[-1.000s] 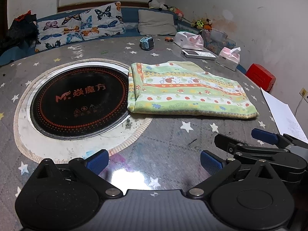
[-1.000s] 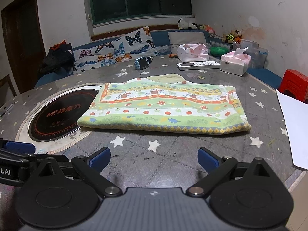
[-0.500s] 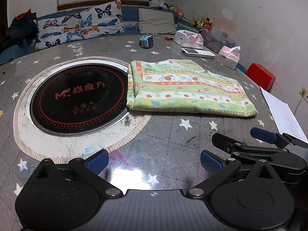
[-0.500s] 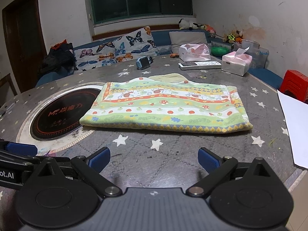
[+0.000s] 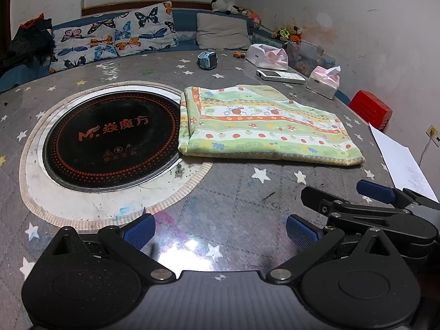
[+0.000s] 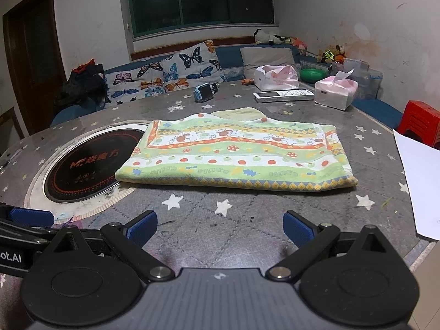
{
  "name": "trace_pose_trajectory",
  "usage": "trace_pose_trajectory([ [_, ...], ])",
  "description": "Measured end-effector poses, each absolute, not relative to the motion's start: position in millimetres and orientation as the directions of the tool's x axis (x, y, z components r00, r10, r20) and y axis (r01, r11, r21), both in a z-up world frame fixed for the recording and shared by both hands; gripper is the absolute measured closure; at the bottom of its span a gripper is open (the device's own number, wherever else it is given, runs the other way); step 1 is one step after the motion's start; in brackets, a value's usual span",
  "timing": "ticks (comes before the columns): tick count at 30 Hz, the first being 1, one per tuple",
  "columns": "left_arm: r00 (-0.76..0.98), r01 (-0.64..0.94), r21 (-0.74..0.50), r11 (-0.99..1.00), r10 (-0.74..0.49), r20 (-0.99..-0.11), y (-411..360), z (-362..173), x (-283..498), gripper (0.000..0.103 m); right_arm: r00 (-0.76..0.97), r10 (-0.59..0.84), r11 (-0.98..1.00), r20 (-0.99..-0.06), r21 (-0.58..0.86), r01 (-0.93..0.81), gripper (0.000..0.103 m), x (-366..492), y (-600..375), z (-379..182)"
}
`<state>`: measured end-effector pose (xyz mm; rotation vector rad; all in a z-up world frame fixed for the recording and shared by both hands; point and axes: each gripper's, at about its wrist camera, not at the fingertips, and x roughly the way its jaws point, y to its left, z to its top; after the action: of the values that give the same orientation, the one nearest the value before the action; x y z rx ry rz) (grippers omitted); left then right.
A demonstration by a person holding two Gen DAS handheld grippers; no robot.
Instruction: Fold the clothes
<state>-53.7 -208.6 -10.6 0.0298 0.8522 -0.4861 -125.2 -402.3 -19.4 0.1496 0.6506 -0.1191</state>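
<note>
A green patterned cloth [image 5: 264, 129] lies folded into a flat rectangle on the grey star-print table [image 5: 233, 192], right of the round black cooktop [image 5: 110, 137]. It also shows in the right wrist view [image 6: 236, 156]. My left gripper [image 5: 220, 232] is open and empty, low over the table, well short of the cloth's near edge. My right gripper [image 6: 220, 229] is open and empty, also short of the near edge. The right gripper shows in the left wrist view [image 5: 357, 198], beside the left one.
White paper [image 6: 420, 181] lies at the table's right edge. Two tissue boxes [image 6: 335, 90], a white remote [image 6: 283, 95] and a blue watch [image 6: 205, 91] sit behind the cloth. A cushioned bench [image 6: 165, 74] and a red stool [image 6: 420, 123] stand beyond the table.
Both grippers have drawn back slightly and lifted a little from the cloth. The cloth has not moved. Both stay open.
</note>
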Motion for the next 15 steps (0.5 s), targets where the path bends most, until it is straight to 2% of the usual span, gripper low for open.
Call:
trace_pose_trajectory([
  [15,0.580,0.420,-0.158,0.894,-0.398,-0.711,-204.2,-4.2,-69.1,0.000,0.803,-0.067,0.982,-0.592,0.101,0.157,0.001,-136.8,-399.0,-14.9],
])
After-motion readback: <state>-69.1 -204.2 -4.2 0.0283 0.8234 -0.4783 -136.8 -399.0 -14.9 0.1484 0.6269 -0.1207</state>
